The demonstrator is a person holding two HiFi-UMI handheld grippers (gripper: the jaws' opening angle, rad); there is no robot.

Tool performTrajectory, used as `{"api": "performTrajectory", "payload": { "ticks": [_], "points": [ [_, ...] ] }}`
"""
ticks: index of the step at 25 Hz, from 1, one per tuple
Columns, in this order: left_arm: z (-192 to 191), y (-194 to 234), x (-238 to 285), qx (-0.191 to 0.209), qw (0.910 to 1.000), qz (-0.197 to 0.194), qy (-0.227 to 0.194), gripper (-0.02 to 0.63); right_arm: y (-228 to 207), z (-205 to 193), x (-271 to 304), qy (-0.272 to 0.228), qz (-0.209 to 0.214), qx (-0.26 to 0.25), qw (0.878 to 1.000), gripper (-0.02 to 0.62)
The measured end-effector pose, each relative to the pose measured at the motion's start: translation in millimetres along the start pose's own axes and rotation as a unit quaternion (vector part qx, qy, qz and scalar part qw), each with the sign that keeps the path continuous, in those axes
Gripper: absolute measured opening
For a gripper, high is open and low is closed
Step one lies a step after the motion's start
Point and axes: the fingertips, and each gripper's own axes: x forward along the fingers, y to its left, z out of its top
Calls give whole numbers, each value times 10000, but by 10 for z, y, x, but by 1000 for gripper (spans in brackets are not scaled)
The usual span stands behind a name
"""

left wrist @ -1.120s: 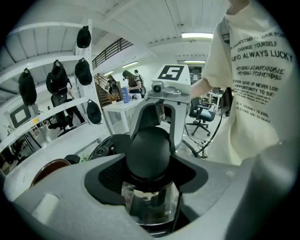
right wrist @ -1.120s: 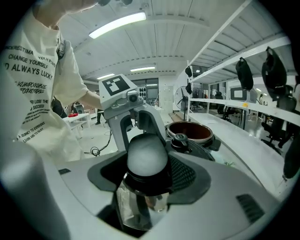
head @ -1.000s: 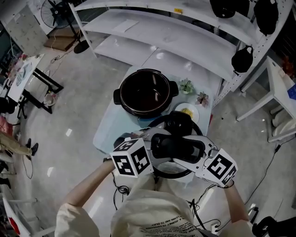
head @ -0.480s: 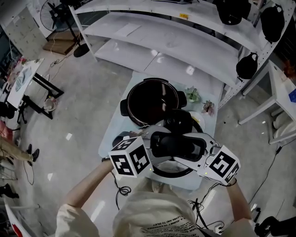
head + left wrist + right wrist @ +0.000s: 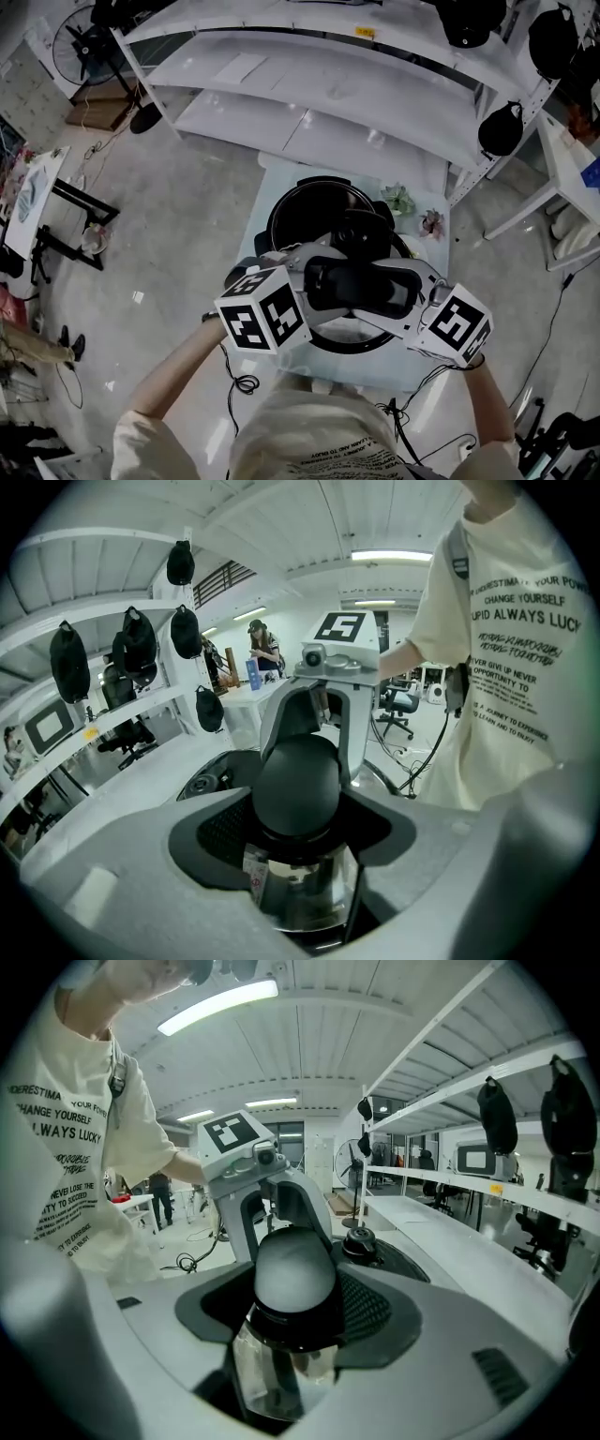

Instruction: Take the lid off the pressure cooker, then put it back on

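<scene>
The black pressure cooker pot (image 5: 292,200) stands open on a small white table (image 5: 270,178). Its round black lid (image 5: 361,339) hangs above the pot's near half, covering part of the opening. Both grippers hold the lid by its domed handle (image 5: 361,284), one from each side. My left gripper (image 5: 317,281) is shut on the handle (image 5: 298,782) from the left. From the right, my right gripper (image 5: 405,292) is shut on the same handle (image 5: 292,1274). The steam valve (image 5: 362,1241) sits on the lid beyond the handle.
Two small potted plants (image 5: 401,199) (image 5: 433,223) stand on the table right of the pot. White shelving (image 5: 328,84) runs behind it, with black bags (image 5: 501,128) hung at its right end. A fan (image 5: 80,42) stands at far left. Cables lie on the floor by my feet.
Both grippers have carried the lid away from my body toward the pot. It was over the table's near end; now it overlaps the pot's opening.
</scene>
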Motion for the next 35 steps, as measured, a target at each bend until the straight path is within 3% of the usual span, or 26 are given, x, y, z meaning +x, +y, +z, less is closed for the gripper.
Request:
{"api": "performTrajectory", "payload": {
  "ticks": [21, 35],
  "points": [
    [-432, 815, -167, 190, 9991, -345, -147, 290, -655, 228, 639, 129, -362, 169, 9991, 275],
    [-616, 1156, -105, 21, 9994, -325, -75, 290, -966, 204, 872, 198, -233, 244, 9992, 275]
  ]
}}
